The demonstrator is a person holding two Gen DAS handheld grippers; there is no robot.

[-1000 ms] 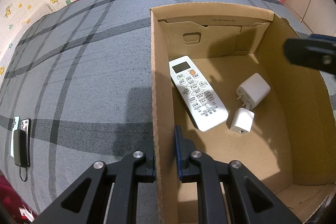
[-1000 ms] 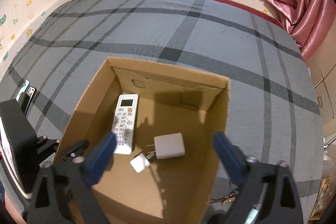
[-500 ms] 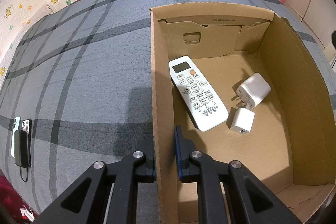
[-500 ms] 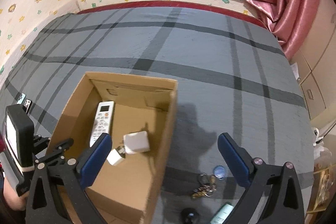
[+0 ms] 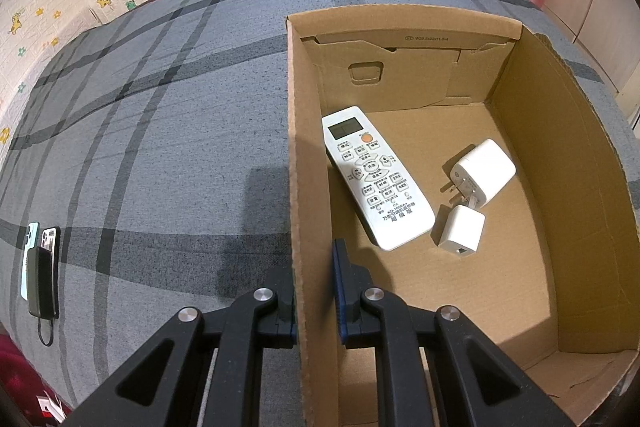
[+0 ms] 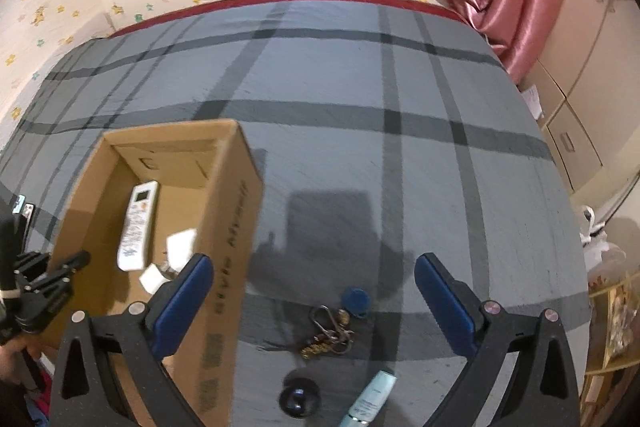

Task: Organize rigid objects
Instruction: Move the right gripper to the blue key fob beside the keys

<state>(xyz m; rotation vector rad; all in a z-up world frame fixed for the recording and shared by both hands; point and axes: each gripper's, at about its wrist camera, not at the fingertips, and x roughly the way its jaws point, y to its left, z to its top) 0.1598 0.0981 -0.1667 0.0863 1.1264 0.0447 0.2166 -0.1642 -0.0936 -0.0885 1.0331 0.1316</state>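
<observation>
The stiff, light cardboard box point(image 5: 520, 291) on the bed point(image 6: 360, 147) is pinched at its side wall by the left hand-held gripper point(image 5: 314, 291). Below the wide-open right hand-held gripper point(image 6: 312, 287) lies the key bunch point(image 6: 328, 335), hard and tangly, best gripped at its ring.

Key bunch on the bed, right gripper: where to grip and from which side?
Come straight down with the open right gripper onto the key bunch. It lies flat and loose on the bedspread, so side approaches would probably just push it. Close across the clustered middle, near the carabiner loop, not the blue tag.
</observation>
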